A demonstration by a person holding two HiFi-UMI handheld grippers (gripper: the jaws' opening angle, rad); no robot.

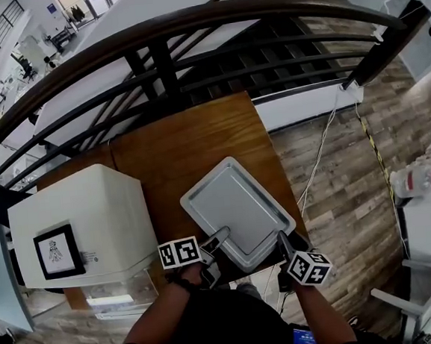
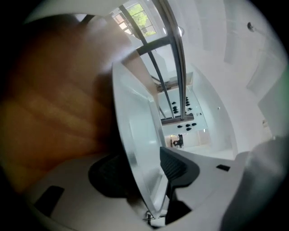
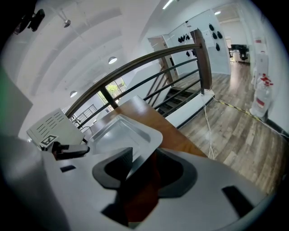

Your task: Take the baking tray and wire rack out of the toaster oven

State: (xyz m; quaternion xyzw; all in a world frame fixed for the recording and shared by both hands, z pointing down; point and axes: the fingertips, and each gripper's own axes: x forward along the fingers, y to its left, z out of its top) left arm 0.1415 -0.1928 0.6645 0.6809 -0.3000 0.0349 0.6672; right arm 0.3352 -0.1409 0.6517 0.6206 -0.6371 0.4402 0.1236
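The baking tray [image 1: 237, 207] lies flat on the wooden desk [image 1: 190, 140], just to the right of the toaster oven [image 1: 84, 216] and apart from it; its long axis runs aslant, from the far end nearer the oven to the near end farther from it. It is a shallow rectangle of pale matte metal with rounded corners and a raised, rolled rim; the oven is a smooth white box. On the tray's long side facing the oven, the left hand-held gripper [image 1: 220, 238] has its jaws spread with the rim between the ribbed dark pads; at the near corner farthest from the oven, the right hand-held gripper [image 1: 283, 238] pinches the rim.
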